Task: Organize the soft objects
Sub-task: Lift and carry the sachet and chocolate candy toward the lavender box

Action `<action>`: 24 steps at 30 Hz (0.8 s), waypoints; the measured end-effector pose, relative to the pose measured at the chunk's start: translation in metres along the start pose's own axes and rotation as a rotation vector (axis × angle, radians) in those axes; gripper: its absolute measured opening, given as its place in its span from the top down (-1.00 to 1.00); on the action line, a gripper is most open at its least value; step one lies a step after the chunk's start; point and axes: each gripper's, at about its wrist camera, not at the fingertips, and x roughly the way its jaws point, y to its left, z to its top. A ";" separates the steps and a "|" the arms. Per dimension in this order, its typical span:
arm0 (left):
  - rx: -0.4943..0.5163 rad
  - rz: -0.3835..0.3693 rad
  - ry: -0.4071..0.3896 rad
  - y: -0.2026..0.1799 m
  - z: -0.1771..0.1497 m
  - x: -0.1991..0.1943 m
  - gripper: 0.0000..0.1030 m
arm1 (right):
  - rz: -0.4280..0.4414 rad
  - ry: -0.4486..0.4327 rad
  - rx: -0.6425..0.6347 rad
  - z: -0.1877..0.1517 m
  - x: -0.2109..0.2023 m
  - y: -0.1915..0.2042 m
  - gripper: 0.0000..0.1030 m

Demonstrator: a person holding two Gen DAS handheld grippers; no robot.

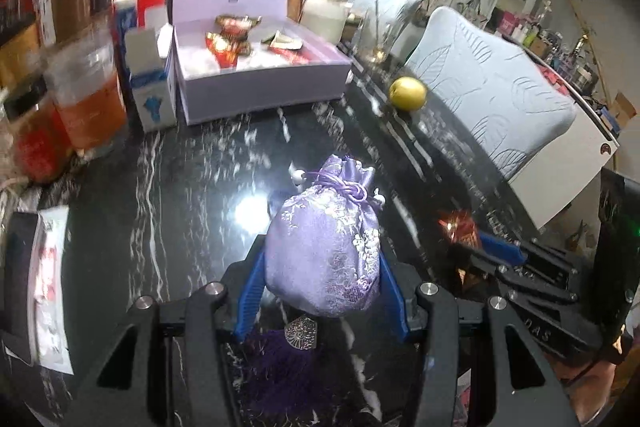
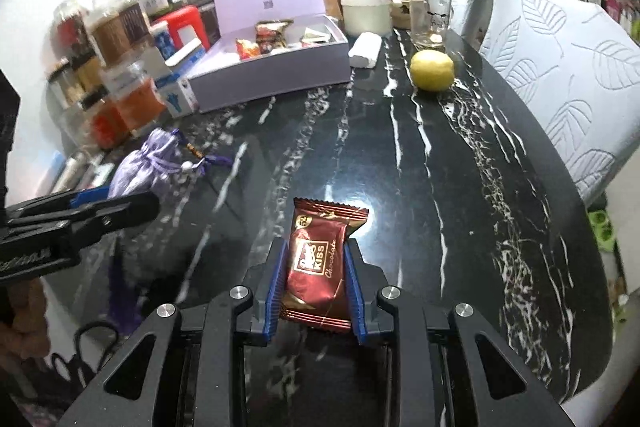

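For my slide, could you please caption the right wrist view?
Right gripper holding a brown foil chocolate packet above the black marble table.

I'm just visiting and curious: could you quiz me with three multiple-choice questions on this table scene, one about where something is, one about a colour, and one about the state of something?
1. Where does the yellow fruit lie?
A. Inside the box
B. On the dark marble table, right of the box
C. On a chair

2. What colour is the drawstring pouch?
A. Lilac
B. Green
C. Orange

3. What state is the lavender gift box in?
A. Lid shut
B. Lid raised, wrapped snacks inside
C. Lid raised, nothing inside

Answers:
1. B: the fruit rests on the tabletop, apart from the box and near a chair.
2. A: the satin pouch clamped in the left hand-held gripper is lilac with pale embroidery.
3. B: the lid stands upright and red wrappers show inside; the right hand-held gripper grips a similar chocolate packet.
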 end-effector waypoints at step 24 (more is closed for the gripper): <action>-0.022 0.137 0.009 0.007 0.000 -0.026 0.01 | 0.118 -0.002 -0.096 0.017 -0.008 0.034 0.47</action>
